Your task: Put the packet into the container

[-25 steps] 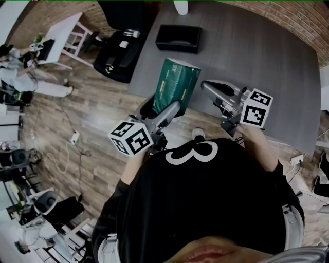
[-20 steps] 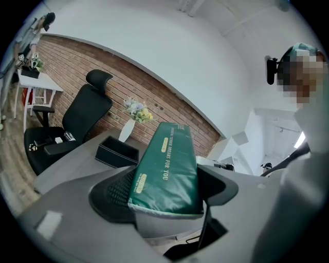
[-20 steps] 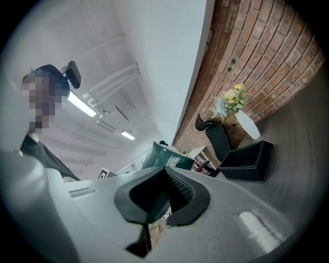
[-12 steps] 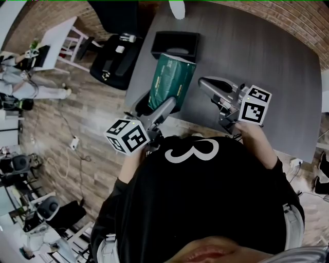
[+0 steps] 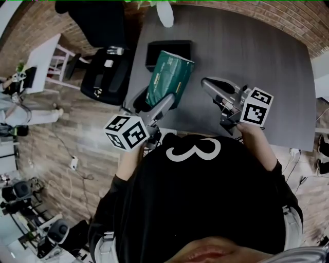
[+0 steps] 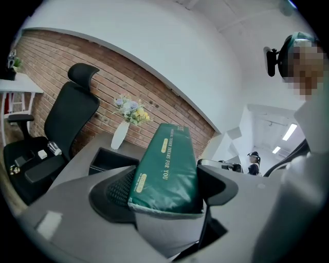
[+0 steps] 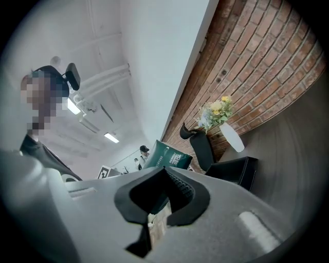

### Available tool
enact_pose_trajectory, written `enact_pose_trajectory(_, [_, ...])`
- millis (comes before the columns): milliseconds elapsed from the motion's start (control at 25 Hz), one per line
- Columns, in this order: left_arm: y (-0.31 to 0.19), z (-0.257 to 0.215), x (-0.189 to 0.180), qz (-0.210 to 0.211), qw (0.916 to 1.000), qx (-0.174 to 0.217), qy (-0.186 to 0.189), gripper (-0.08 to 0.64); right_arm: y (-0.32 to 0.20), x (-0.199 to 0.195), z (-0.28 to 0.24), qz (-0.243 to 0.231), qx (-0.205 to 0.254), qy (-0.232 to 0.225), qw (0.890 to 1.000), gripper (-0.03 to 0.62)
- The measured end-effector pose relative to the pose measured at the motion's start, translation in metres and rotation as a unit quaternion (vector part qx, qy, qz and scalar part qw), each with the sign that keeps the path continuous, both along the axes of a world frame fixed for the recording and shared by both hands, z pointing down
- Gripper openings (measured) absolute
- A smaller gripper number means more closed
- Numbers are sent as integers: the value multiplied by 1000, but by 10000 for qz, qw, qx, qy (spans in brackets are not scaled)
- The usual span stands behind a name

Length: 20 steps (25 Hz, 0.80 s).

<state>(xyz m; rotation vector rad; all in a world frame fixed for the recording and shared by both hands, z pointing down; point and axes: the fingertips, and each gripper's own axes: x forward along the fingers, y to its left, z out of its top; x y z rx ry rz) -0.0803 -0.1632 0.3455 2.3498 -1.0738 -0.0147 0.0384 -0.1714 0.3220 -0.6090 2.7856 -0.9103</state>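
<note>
My left gripper [image 5: 154,101] is shut on the lower end of a dark green packet [image 5: 168,77], held tilted above the near left part of the grey table [image 5: 247,56]. In the left gripper view the packet [image 6: 165,169] fills the space between the jaws of that gripper [image 6: 164,187]. The black rectangular container [image 5: 168,50] sits on the table just beyond the packet's far end, and shows again as an open box [image 6: 105,160]. My right gripper [image 5: 206,83] hovers to the right of the packet, its jaws [image 7: 164,172] shut and holding nothing.
A white vase with flowers [image 5: 165,15] stands behind the container near the brick wall. A black office chair [image 5: 100,72] is left of the table. A white side table [image 5: 41,54] stands farther left, with people beyond it.
The left gripper has carried the packet forward; its far end now reaches the container's near edge. The right gripper has kept about the same place.
</note>
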Motion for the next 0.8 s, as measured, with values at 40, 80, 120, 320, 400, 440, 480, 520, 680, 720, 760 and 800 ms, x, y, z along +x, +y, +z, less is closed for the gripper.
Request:
enact_pose_trajectory(40, [-7,-1,-1,133,9999,20,-60,388,-3,0,0,145,-25,6,9999,2])
enact_pose_trajectory(80, [-13,-2,-1,250,9996,52,-128,388,-7,0,-1,271,-44,9,9996,2])
enact_pose_trajectory(120, [-19,-3,-2,349,9992,86,-184,388,-9,-1,0,369,-56,12,9993,2])
enact_pose_trajectory(320, [-47,-7,-4,940,9947,331,-260,388,-30,-8,6,772,-83,-22,9970,2])
enact_pose_trajectory(400, [-58,-12,-7,1145,9915,496,-376,387,-38,-13,9,889,-99,-25,9960,2])
enact_pose_trajectory(440, [-62,-14,-9,1240,9897,579,-430,387,-40,-16,10,937,-106,-18,9955,2])
enact_pose_trajectory(480, [-67,-17,-11,1340,9876,663,-476,387,-43,-18,11,991,-111,-9,9950,2])
enact_pose_trajectory(520, [-72,-21,-12,1447,9852,755,-517,387,-44,-20,12,1057,-115,-2,9943,2])
enact_pose_trajectory(680, [-95,-36,-17,1827,9741,1151,-674,385,-50,-25,13,1371,-150,18,9904,2])
enact_pose_trajectory(720, [-101,-39,-18,1894,9715,1233,-717,385,-52,-27,14,1433,-168,24,9895,2])
enact_pose_trajectory(760, [-106,-42,-20,1962,9687,1312,-772,385,-52,-28,16,1492,-190,28,9886,2])
enact_pose_trajectory(800, [-109,-44,-21,2033,9656,1392,-835,385,-52,-29,19,1552,-212,28,9877,2])
